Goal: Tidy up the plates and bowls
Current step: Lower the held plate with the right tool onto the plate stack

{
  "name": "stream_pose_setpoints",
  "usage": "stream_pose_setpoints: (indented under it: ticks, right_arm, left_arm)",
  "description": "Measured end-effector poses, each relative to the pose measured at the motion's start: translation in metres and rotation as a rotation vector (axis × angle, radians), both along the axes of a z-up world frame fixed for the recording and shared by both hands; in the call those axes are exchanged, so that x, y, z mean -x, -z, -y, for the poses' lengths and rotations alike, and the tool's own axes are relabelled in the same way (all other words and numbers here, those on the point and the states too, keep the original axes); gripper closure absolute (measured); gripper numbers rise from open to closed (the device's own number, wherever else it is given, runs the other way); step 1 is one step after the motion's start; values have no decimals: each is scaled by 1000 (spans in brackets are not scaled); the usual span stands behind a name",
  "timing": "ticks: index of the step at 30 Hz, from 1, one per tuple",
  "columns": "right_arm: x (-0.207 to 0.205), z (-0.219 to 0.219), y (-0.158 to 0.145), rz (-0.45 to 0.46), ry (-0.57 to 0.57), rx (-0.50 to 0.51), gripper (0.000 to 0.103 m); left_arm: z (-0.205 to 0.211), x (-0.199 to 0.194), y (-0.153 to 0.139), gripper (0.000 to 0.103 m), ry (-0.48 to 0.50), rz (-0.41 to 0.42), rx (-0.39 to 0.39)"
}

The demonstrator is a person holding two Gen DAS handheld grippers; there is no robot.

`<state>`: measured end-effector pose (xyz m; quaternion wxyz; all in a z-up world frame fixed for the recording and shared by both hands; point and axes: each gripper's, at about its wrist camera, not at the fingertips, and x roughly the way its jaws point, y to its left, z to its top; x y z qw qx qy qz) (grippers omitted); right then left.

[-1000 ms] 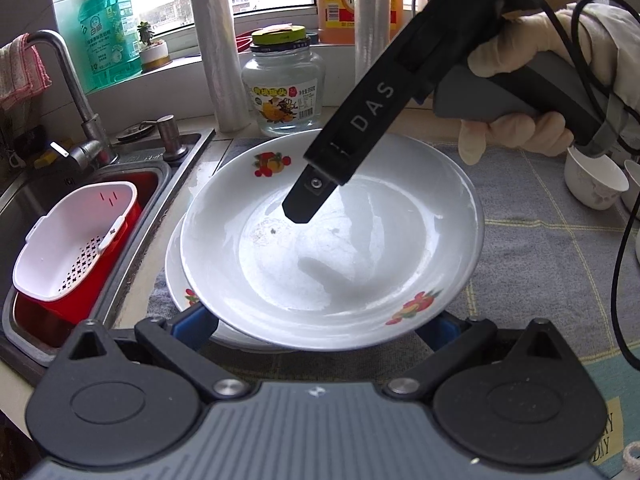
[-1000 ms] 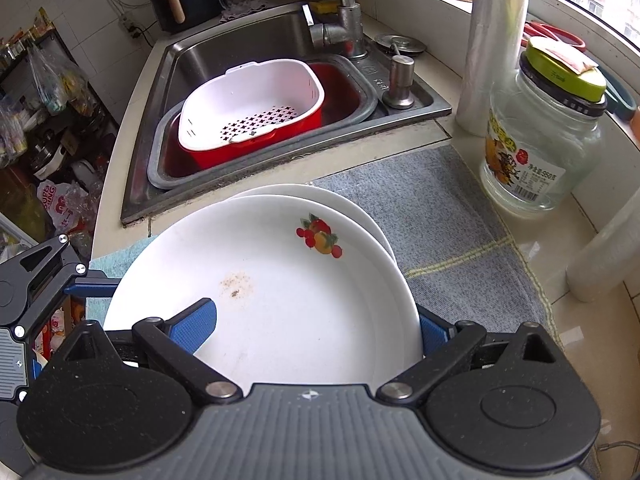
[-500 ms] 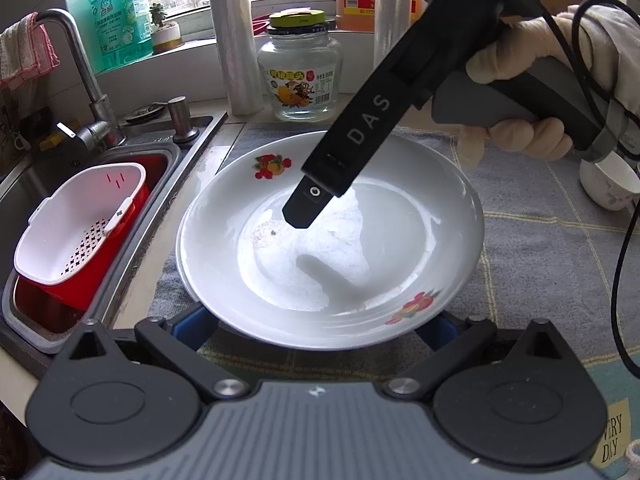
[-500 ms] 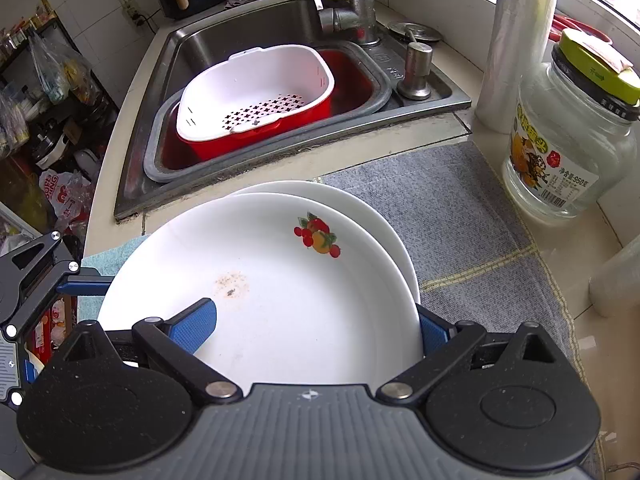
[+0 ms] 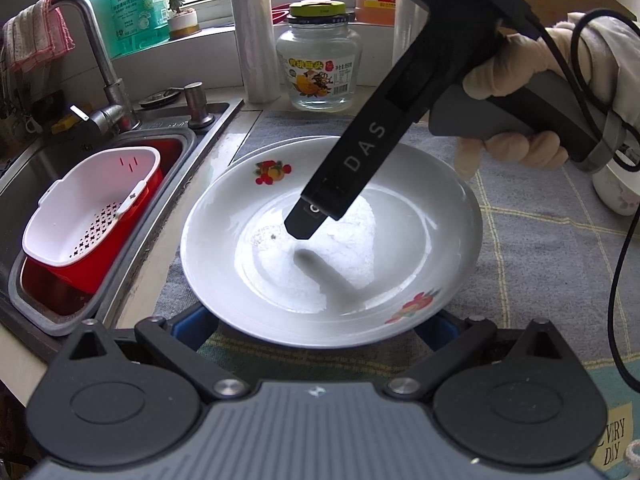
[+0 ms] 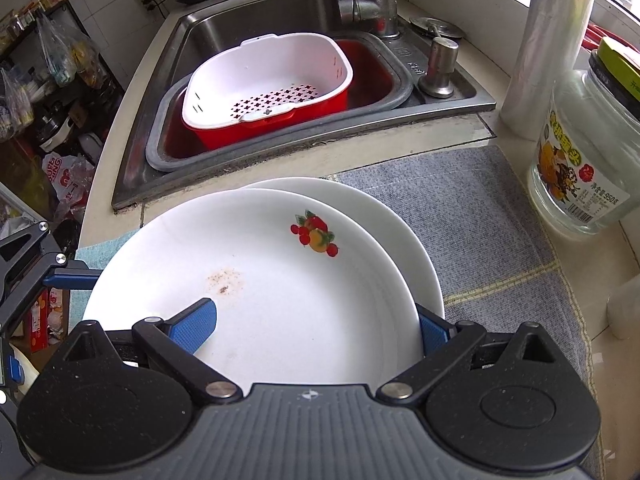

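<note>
A white deep plate with fruit prints [image 5: 260, 280] [image 6: 280, 300] lies partly over a second white plate [image 6: 404, 224] on the grey mat; only the second plate's far rim [image 5: 288, 145] shows in the left wrist view. My left gripper [image 5: 314, 328] is open, with both blue pads tucked under the top plate's near rim. My right gripper [image 6: 312, 328] is open and straddles the rim. One of its fingers [image 5: 352, 160] hovers over the plate's middle and casts a shadow there. The other finger is hidden beneath.
A sink on the left holds a white strainer basket [image 5: 88, 216] in a red tub, with the faucet [image 5: 100, 60] behind. A glass jar [image 5: 320, 68] and a film roll [image 5: 256, 32] stand at the back. A white cup [image 5: 616, 188] sits at the right edge, behind a gloved hand [image 5: 512, 76].
The top plate keeps its place against both grippers while the sink, jar and mat shift behind it. The lower plate showed at the near left; now only its far rim peeks out.
</note>
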<state>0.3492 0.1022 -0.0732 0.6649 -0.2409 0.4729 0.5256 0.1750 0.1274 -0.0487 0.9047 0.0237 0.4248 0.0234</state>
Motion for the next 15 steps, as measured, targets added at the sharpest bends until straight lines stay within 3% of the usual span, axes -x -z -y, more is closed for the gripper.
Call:
stream_pose_setpoints:
  ticks: [15]
  right_arm:
    - [7, -8, 5, 25, -18, 15, 1]
  left_arm:
    - [-3, 1, -2, 1, -10, 7, -2]
